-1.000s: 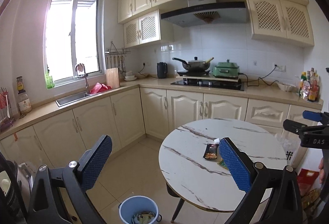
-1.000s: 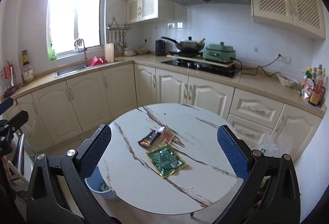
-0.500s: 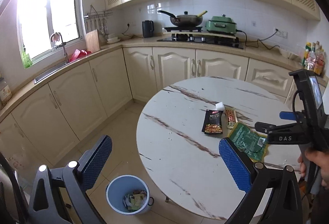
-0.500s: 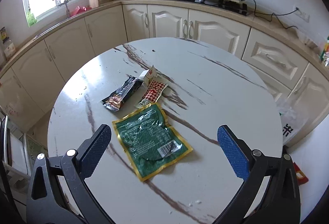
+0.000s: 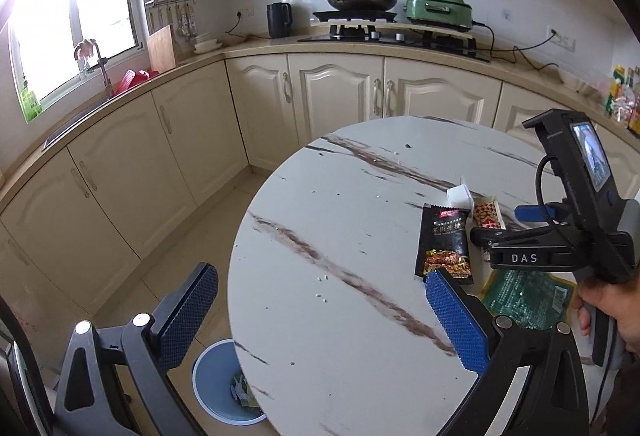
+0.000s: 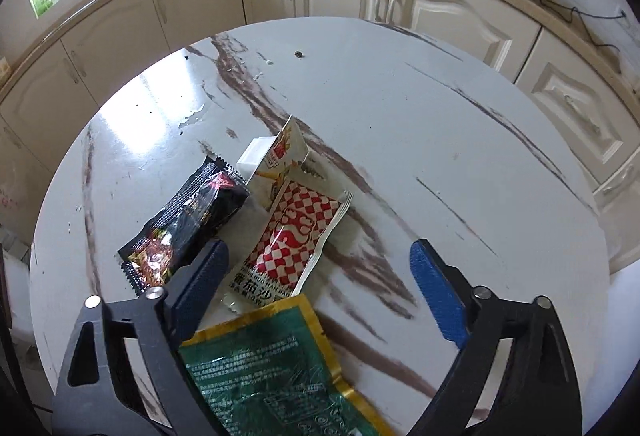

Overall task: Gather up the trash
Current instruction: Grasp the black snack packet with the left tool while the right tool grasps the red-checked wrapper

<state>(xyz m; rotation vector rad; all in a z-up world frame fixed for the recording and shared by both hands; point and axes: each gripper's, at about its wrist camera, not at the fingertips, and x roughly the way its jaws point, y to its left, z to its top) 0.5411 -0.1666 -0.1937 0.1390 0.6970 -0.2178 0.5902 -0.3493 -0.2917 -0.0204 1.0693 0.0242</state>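
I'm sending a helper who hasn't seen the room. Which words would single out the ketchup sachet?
Find the round marble table. Three wrappers lie clustered on it; the ketchup sachet is the middle one. It alone has a red-and-white checker pattern, between the black wrapper and the green packet.

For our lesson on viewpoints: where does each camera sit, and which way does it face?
Left wrist: on the left tool, tilted down across the table toward the counter; its open fingers, the right tool and a hand show.
Right wrist: on the right tool, steeply down at the wrappers; its closing fingers straddle the green packet, not pressing.
Shared: table, black wrapper, green packet.
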